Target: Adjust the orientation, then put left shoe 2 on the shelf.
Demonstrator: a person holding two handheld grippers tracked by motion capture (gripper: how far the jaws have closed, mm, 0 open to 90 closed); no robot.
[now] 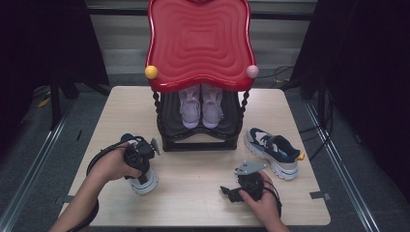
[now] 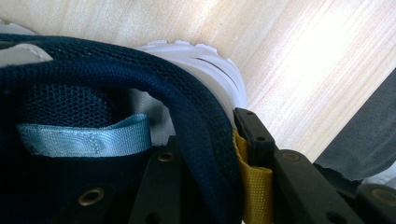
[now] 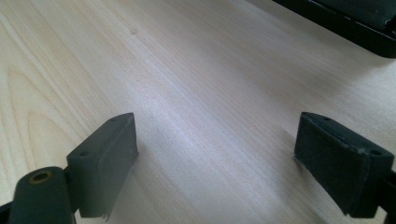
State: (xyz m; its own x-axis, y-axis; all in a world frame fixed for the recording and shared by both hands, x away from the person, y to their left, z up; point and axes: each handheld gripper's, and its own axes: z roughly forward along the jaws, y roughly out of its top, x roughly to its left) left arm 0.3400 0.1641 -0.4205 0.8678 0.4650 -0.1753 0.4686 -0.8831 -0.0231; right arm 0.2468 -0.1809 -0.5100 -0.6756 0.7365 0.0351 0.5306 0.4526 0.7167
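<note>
My left gripper (image 1: 139, 169) points down at the front left of the table (image 1: 193, 193) and is shut on a navy and white sneaker (image 1: 145, 185). In the left gripper view the jaws clamp the sneaker's padded navy heel collar (image 2: 187, 98), with its yellow pull tab (image 2: 256, 186) pressed against the outer jaw. A light blue ribbon loop (image 2: 84, 139) lies inside the shoe. The matching sneaker (image 1: 272, 151) lies on the table's right side. My right gripper (image 1: 228, 192) rests low near the front edge, open, with bare wood between its pads (image 3: 105, 163).
A black shoe rack (image 1: 198, 140) with a red wavy top (image 1: 199, 41) stands at the back centre. A pair of pale pink sneakers (image 1: 200, 107) sits on its shelf. Yellow (image 1: 151, 72) and pink (image 1: 252, 71) knobs stick out at the top's corners.
</note>
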